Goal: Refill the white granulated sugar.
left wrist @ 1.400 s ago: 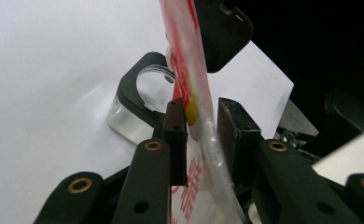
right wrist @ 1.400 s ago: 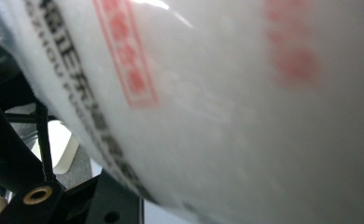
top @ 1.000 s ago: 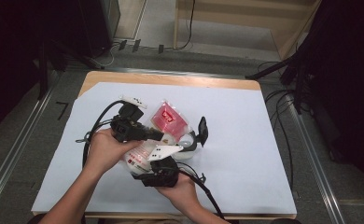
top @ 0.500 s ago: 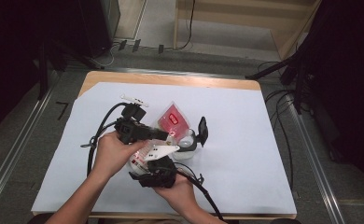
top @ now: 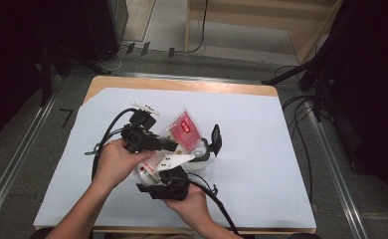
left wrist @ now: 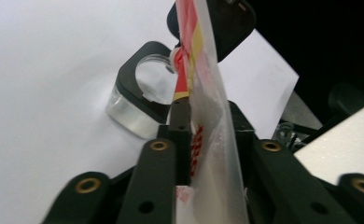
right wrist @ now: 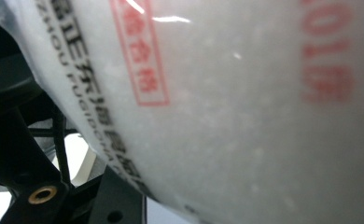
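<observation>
A clear plastic bag (top: pixel 184 128) with a red label and white grains inside is held above the table between both grippers. My left gripper (top: pixel 174 146) comes in from the left and is shut on the bag's thin edge (left wrist: pixel 213 93); its jaws have eased a little over the last second. From below, my right gripper (top: pixel 162 168) is shut on the bag's bulging lower part (right wrist: pixel 245 116), and its jaws have just been closing on it. A clear jar (top: pixel 201 159) with a black collar (left wrist: pixel 140 100) stands just right of the bag, its black flip lid (top: pixel 215 139) raised.
A white sheet (top: pixel 266 149) covers the wooden table (top: pixel 182 83). Black cables loop left of the left hand (top: pixel 107 134) and trail from the right gripper toward the front edge (top: pixel 222 211). Dark stands and cables (top: pixel 311 79) lie off the table's right side.
The bag's red-labelled top has shifted slightly to the right and looks narrower. Both hands have kept their places.
</observation>
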`<move>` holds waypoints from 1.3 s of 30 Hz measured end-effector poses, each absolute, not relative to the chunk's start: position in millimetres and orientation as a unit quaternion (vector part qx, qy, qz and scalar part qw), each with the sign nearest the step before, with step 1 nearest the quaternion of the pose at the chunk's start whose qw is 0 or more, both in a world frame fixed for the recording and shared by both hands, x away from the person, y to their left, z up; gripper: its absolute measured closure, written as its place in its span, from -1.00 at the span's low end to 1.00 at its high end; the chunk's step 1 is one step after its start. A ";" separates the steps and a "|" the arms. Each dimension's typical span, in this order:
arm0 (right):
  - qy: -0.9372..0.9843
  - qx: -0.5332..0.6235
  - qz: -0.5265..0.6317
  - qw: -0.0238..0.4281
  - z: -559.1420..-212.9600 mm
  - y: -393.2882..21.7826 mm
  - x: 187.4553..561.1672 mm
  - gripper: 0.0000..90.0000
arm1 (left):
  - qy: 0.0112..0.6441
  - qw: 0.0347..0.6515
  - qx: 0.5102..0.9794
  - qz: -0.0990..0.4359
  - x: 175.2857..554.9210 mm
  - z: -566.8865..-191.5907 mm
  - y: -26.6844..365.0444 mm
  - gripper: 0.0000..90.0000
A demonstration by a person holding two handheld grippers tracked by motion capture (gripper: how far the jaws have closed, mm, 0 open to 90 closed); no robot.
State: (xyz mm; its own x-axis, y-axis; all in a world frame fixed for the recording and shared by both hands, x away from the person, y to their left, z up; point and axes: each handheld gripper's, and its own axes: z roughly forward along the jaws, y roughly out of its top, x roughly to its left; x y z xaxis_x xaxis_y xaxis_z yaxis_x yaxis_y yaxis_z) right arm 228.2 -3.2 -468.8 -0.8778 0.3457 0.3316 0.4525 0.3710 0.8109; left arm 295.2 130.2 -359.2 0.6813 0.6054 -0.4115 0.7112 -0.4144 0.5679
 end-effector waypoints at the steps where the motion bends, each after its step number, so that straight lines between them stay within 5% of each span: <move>1: -0.829 -0.239 -0.503 0.050 -469.0 -2.0 227.5 0.35 | 0.396 0.373 0.836 -0.075 295.4 -359.9 130.5 0.89; 10: -0.852 -0.229 -0.470 0.007 -467.6 6.0 221.4 0.29 | 0.443 0.373 0.810 -0.095 299.0 -364.1 135.7 0.94; 17: -0.841 -0.237 -0.485 0.031 -465.2 3.7 223.9 0.33 | 0.432 0.391 0.804 -0.117 296.9 -357.4 133.8 0.70; 28: -0.829 -0.228 -0.507 0.057 -460.0 3.0 222.5 0.34 | 0.436 0.387 0.802 -0.134 300.0 -350.4 132.3 0.74; 39: -0.836 -0.231 -0.496 0.038 -451.0 4.8 221.9 0.34 | 0.419 0.351 0.828 -0.122 309.9 -341.2 124.1 0.87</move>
